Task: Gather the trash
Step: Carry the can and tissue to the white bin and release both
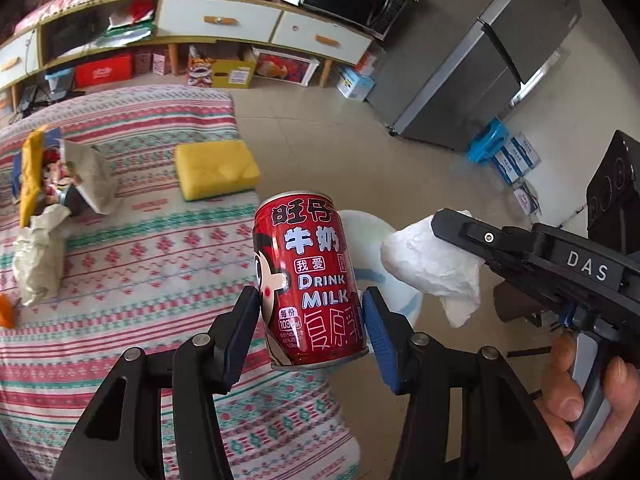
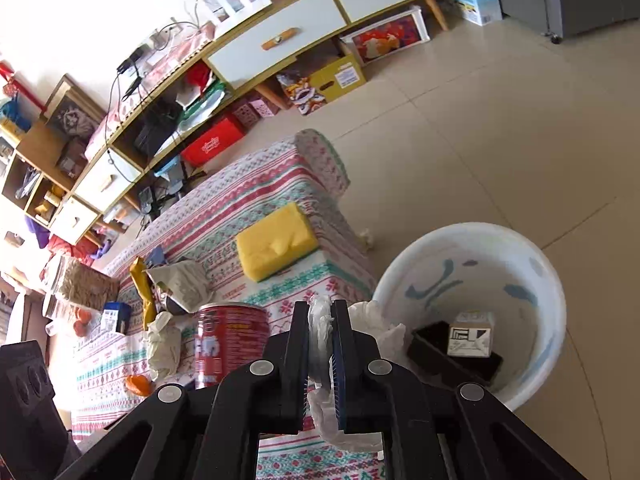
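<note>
My left gripper (image 1: 310, 312) is shut on a red milk can (image 1: 308, 276), held upright above the edge of the patterned table (image 1: 160, 264). The can also shows in the right wrist view (image 2: 224, 340). My right gripper (image 2: 320, 320) is shut on a crumpled white tissue (image 2: 320, 336), just left of the white bin (image 2: 548, 292) on the floor. In the left wrist view the right gripper (image 1: 452, 224) holds the tissue (image 1: 432, 264) beside the can, over the bin (image 1: 376, 232). The bin holds a small box (image 2: 470, 334) and a dark tray (image 2: 448, 352).
A yellow sponge (image 1: 216, 168) lies near the table's corner. Crumpled wrappers (image 1: 60, 184) and paper (image 1: 38, 256) lie at the table's left, with orange peel (image 2: 138, 384). A TV cabinet (image 1: 220, 20) and a grey fridge (image 1: 480, 64) stand behind, across tiled floor.
</note>
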Demonstrator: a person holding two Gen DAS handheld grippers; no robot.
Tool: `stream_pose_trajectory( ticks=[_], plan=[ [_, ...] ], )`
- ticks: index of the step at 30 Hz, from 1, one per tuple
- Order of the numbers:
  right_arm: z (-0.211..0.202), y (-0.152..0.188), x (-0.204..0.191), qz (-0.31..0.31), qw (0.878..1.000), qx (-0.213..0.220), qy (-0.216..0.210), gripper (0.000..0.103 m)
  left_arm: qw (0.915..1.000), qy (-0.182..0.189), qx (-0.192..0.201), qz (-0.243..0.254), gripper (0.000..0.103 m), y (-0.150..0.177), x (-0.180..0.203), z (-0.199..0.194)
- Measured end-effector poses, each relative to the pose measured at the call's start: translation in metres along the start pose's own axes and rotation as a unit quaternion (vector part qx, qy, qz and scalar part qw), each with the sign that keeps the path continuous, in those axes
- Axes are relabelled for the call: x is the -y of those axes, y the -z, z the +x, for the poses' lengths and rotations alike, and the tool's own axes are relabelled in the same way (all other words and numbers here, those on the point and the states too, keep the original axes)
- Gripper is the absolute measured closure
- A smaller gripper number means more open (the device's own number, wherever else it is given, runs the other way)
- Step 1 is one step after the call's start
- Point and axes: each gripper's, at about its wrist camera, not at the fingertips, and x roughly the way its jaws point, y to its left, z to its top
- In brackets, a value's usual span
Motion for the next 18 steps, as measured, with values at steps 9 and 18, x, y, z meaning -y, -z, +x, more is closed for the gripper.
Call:
stream_pose_trajectory(
  ticks=[9, 18],
  plan=[
    [0.009, -0.010, 0.051, 0.046, 0.994, -0.011, 0.099, 0.094, 0.9982, -0.009, -0.043, 0.041, 0.047, -0.005, 0.048, 0.081],
    [0.004, -0.016, 0.072, 0.072, 0.988, -0.004, 0.134, 0.069, 0.9965, -0.021, -0.067, 0.046, 0.047, -0.012, 0.061, 0.127]
  ],
)
